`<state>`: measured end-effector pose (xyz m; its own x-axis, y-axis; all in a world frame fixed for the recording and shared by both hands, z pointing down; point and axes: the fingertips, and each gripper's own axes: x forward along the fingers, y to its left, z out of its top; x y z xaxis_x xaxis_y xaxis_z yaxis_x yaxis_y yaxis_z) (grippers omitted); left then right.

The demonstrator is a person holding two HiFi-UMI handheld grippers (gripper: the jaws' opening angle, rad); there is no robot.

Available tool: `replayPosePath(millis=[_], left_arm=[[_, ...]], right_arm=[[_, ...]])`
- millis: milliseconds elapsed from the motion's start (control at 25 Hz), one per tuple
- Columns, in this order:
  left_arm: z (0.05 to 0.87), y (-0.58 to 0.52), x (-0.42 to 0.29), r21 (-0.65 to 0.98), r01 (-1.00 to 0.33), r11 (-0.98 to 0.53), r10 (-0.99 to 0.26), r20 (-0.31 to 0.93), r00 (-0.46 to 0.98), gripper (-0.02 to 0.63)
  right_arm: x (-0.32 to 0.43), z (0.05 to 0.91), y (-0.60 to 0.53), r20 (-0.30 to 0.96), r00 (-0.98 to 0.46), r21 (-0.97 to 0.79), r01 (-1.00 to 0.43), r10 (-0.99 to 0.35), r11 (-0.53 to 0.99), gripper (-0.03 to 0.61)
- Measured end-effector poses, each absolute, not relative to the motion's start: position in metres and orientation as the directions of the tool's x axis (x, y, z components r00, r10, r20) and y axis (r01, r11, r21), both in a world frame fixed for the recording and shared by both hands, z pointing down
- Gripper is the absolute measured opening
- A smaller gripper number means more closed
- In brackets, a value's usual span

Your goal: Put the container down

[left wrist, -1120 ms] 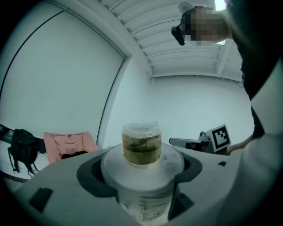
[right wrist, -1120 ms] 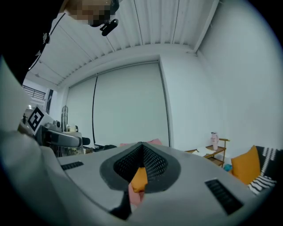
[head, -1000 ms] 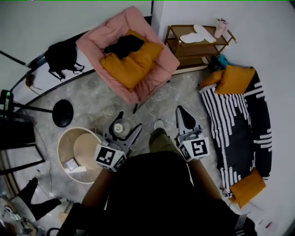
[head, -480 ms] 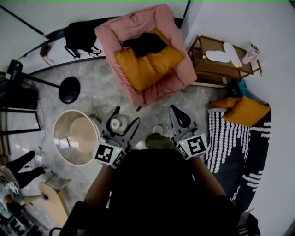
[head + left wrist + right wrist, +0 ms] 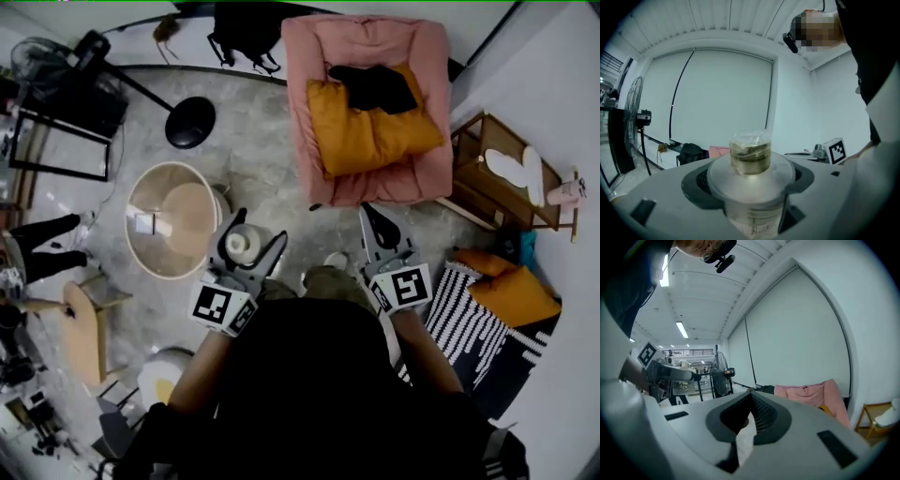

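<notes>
Left hand-held gripper (image 5: 247, 231): grips the lidded clear container (image 5: 238, 244) by its sides, aloft over the floor (image 5: 253, 159) near a round basket (image 5: 150, 255); right hand-held gripper (image 5: 367, 214): shows jaws together, empty.

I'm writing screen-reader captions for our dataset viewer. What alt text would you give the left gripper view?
The left claw grips a clear lidded container, yellowish contents showing in its raised top, at lower centre. Behind stand a white wall, a fan at the left, a black bag on the floor, and a marker cube at the right.
</notes>
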<state>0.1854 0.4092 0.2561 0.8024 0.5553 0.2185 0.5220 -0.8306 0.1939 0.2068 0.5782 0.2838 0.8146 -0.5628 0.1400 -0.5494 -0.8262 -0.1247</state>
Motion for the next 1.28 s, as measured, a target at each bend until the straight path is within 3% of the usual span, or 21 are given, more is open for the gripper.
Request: replayPosePath(millis=[480, 760, 1280], left_arm=[[0.237, 0.262, 0.138, 0.186, 0.267, -0.945, 0.298, 0.162, 0.941, 0.35], [0.234, 0.153, 0.083, 0.201, 0.121, -0.972, 0.153, 0.152, 0.977, 0.35], [0.287, -0.017, -0.011, 0.185, -0.025, -0.982, 0.018, 0.23, 0.973, 0.35]], right_arm=[[0.208, 0.277, 0.412, 0.138, 0.611, -0.09, -0.776, -0.78, -0.624, 0.021], [0.179, 0.266, 0.312, 0.152, 0.547, -0.06, -0.826, -0.823, -0.56, 0.021], [0.103, 0.265, 0.118, 0.189, 0.441, -0.046, -0.888, -0.877, -0.457, 0.021]])
